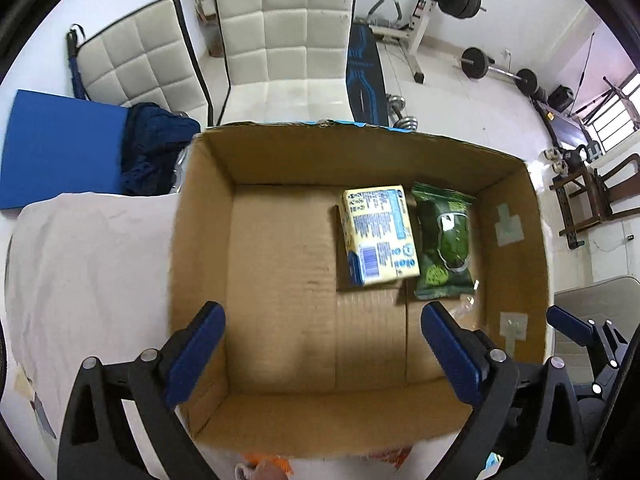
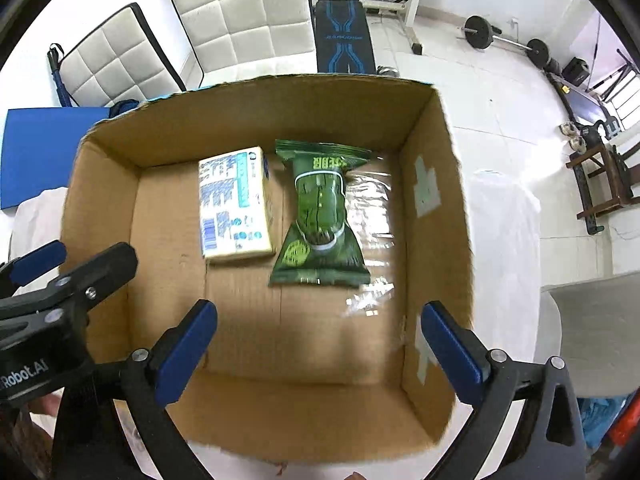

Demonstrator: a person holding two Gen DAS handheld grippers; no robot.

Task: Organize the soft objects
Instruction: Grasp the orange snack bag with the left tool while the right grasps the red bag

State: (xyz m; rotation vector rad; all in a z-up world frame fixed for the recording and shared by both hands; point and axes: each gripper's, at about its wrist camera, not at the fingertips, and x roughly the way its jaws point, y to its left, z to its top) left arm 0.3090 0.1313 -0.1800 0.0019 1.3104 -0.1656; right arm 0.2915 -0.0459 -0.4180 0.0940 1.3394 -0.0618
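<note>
An open cardboard box (image 1: 200,240) (image 2: 436,184) stands on a white cloth. Inside, at the far right, lie a pale yellow and blue pack (image 1: 380,236) (image 2: 234,204) and a green snack bag (image 1: 442,240) (image 2: 320,216), side by side. A clear plastic wrapper (image 2: 372,200) lies right of the green bag. My left gripper (image 1: 322,352) is open and empty above the box's near side. My right gripper (image 2: 320,352) is open and empty above the box's near side; it also shows at the right edge of the left wrist view (image 1: 576,332). The left gripper shows at the left of the right wrist view (image 2: 68,268).
White cloth (image 1: 88,272) covers the table left of the box. Orange packaging (image 1: 272,466) peeks out below the box's near wall. Behind stand two white padded chairs (image 1: 288,40), a blue mat (image 1: 60,144), dark blue fabric (image 1: 156,148) and gym weights (image 1: 496,68).
</note>
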